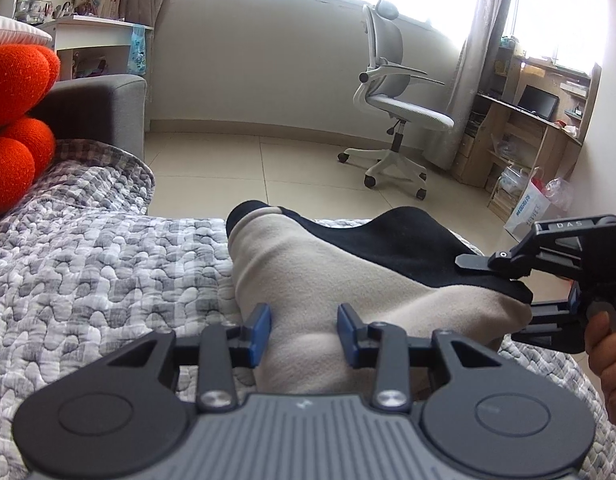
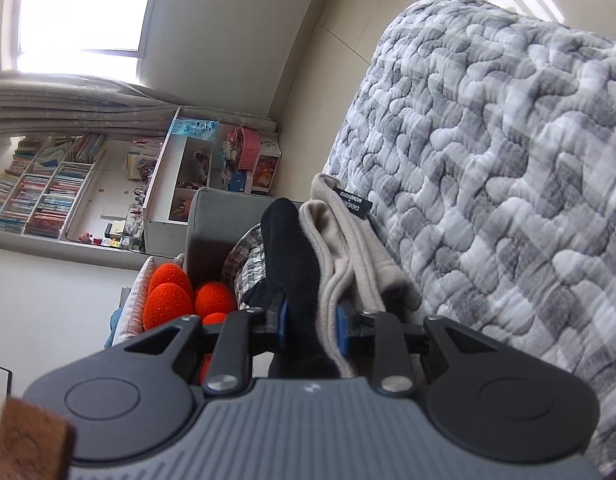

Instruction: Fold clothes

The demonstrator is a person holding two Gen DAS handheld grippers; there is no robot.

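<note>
Both jaws are pinched on the beige-and-black garment (image 1: pixel 327 280): left gripper (image 1: pixel 304 330), right gripper (image 2: pixel 311 326); folding is judged unfinished.

The right tongs (image 2: pixel 311 326), black with blue pads, pinch a bunched soft fleece garment (image 2: pixel 331 248), black on one side and beige on the other, with both layers pressed between the pads. A small black label with white lettering (image 2: pixel 353 202) shows at the garment's far end. The whole view is rolled sideways. The garment lies against a grey-and-white quilted checked blanket (image 2: pixel 507 168). Beyond sit round orange knitted cushions (image 2: pixel 170 300), a grey upholstered sofa arm (image 2: pixel 216 216) and a white bookshelf packed with colourful books (image 2: pixel 48 188).
</note>
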